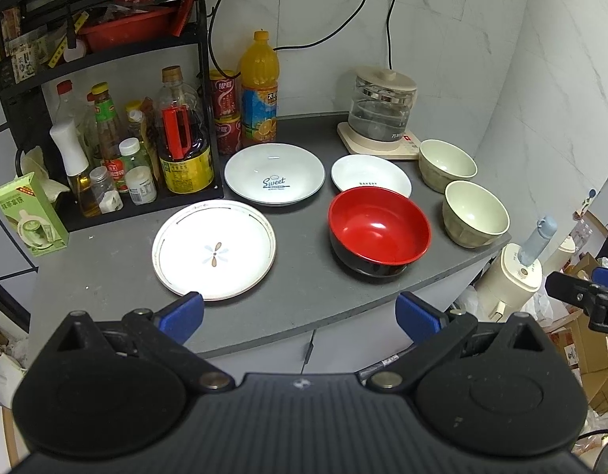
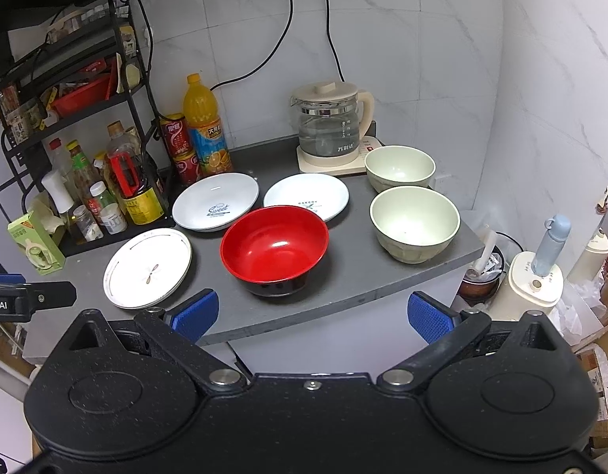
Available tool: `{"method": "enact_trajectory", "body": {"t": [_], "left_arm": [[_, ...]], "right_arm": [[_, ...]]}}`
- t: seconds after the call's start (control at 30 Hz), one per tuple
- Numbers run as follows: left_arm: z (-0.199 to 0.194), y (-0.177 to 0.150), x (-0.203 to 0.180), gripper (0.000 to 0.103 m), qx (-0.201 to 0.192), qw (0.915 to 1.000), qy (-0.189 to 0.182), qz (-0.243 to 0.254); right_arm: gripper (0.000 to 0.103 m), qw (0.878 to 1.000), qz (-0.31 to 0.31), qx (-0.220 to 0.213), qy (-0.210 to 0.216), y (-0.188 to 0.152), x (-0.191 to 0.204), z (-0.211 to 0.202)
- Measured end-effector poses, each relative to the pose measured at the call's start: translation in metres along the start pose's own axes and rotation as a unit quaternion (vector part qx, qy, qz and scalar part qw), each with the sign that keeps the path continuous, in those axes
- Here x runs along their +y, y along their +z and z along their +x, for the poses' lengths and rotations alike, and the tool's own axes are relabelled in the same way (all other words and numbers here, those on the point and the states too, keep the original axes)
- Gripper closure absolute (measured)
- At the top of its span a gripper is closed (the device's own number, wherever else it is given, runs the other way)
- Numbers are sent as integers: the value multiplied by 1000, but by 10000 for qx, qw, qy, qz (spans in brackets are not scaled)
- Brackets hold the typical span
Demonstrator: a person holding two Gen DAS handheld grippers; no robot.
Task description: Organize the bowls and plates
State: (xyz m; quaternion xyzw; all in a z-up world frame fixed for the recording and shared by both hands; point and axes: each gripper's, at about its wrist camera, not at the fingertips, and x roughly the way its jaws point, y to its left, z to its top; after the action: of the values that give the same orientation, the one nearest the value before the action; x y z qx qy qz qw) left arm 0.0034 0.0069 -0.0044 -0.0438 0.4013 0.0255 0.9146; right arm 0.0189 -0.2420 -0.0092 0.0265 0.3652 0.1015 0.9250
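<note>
On the grey counter (image 1: pixel 304 292) lie three white plates: a flower-pattern plate (image 1: pixel 213 249) (image 2: pixel 147 268) at the front left, a "Sweet" plate (image 1: pixel 274 173) (image 2: pixel 216 201) behind it, and a smaller "Bakery" plate (image 1: pixel 370 175) (image 2: pixel 306 195). A red bowl with a black outside (image 1: pixel 379 231) (image 2: pixel 274 249) stands in front of the Bakery plate. Two pale green bowls (image 1: pixel 475 213) (image 1: pixel 447 164) (image 2: pixel 414 223) (image 2: pixel 399 168) sit at the right. My left gripper (image 1: pixel 300 316) is open near the front edge, below the flower plate. My right gripper (image 2: pixel 313 316) is open in front of the red bowl, holding nothing.
A black rack of sauce bottles (image 1: pixel 118 150) fills the left. An orange juice bottle (image 1: pixel 259 91), red cans (image 1: pixel 224 110) and a glass kettle (image 1: pixel 383 110) on its base stand at the back wall. A green carton (image 1: pixel 31 217) sits front left. Boxes and a cream appliance (image 1: pixel 509 280) lie beyond the counter's right edge.
</note>
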Motion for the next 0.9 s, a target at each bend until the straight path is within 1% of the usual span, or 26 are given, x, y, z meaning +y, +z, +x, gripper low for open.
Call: {"method": "enact_trajectory", "body": {"t": [0.3, 0.67, 0.9], "left_arm": [[-1, 1, -4, 1, -54, 10000, -18, 40], [-1, 1, -10, 1, -124, 9997, 11, 210], [-1, 1, -11, 1, -129, 9996, -59, 229]], "right_arm": [[0, 10000, -19, -20, 22, 0, 0, 0], [0, 10000, -51, -16, 10, 2, -1, 1], [0, 10000, -45, -10, 28, 2, -1, 3]]}}
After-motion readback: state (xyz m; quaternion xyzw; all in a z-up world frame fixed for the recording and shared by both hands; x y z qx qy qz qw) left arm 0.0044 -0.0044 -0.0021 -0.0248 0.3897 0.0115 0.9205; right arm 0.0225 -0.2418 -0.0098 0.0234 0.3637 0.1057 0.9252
